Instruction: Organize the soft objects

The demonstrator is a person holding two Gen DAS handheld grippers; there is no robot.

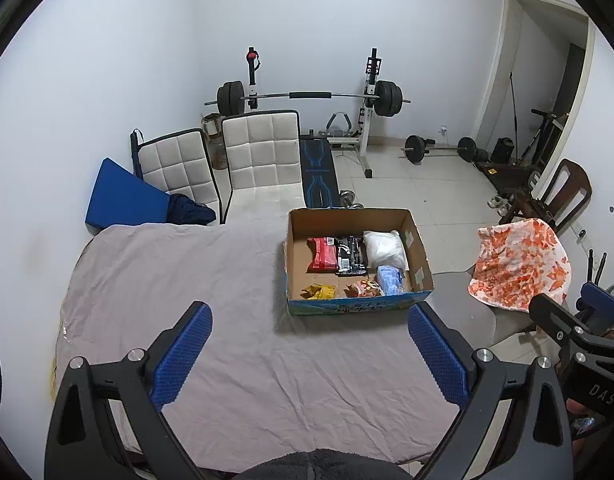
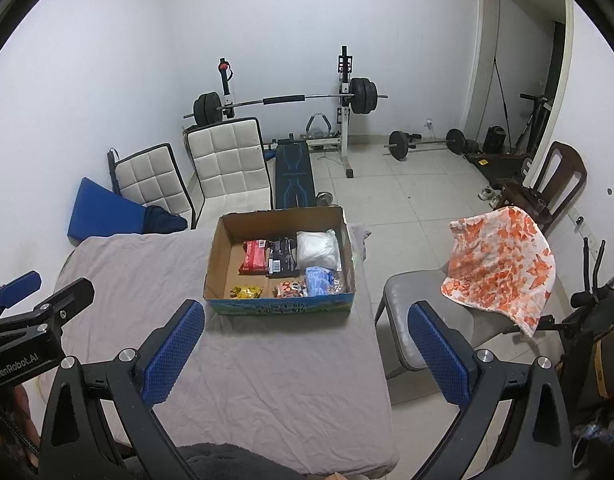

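A cardboard box [image 1: 295,236] [image 2: 217,256] stands on the grey-clothed table at its far right. Inside lie a red packet [image 1: 322,254] [image 2: 254,256], a black packet [image 1: 350,255] [image 2: 282,258], a white soft bag [image 1: 385,248] [image 2: 318,250], a blue-white pack [image 1: 390,280] [image 2: 318,280], a yellow wrapper [image 1: 319,291] [image 2: 247,292] and an orange snack bag [image 1: 363,289] [image 2: 290,289]. My left gripper [image 1: 309,332] is open and empty over the table, short of the box. My right gripper [image 2: 305,330] is open and empty at the table's right edge. Each also shows in the other's view, the right [image 1: 563,320] and the left [image 2: 39,296].
An orange-white patterned cloth [image 1: 519,264] [image 2: 503,268] hangs over a grey chair [image 2: 419,312] right of the table. Two white padded chairs [image 1: 259,152] [image 2: 227,160] stand behind the table. A barbell rack [image 1: 307,96], weights and a wooden chair [image 2: 547,188] fill the tiled floor beyond.
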